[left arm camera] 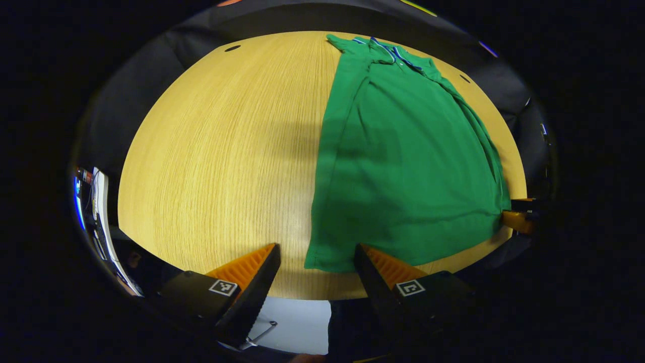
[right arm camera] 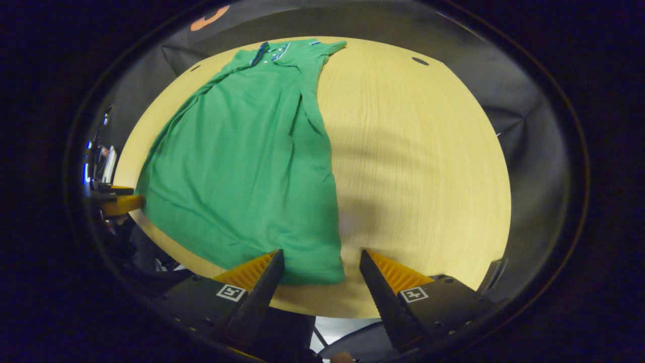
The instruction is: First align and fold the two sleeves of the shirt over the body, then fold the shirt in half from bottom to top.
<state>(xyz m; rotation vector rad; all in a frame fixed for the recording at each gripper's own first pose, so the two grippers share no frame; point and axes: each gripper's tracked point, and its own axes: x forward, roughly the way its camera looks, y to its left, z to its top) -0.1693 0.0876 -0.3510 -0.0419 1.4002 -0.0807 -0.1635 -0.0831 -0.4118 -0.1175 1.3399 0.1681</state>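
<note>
A green polo shirt [left arm camera: 408, 161] lies flat on the wooden table [left arm camera: 227, 151], collar at the far end, both sleeves folded in over the body. My left gripper [left arm camera: 317, 257] hovers open at the near edge, its jaws astride the shirt's bottom left corner [left arm camera: 322, 262]. In the right gripper view the same shirt [right arm camera: 242, 166] stretches away, and my right gripper [right arm camera: 320, 262] stands open around the bottom right hem corner [right arm camera: 327, 272]. Neither gripper presses on the cloth. Each view catches the other gripper at the rim: the right gripper [left arm camera: 519, 214] and the left gripper [right arm camera: 118, 199].
The round table [right arm camera: 418, 166] has bare wood beside the shirt and small dark holes [left arm camera: 232, 48] near its far edge. Black cloth walls surround it. A lit screen and equipment [left arm camera: 90, 196] stand off the table's left side. Pale floor [left arm camera: 297, 322] shows below the near edge.
</note>
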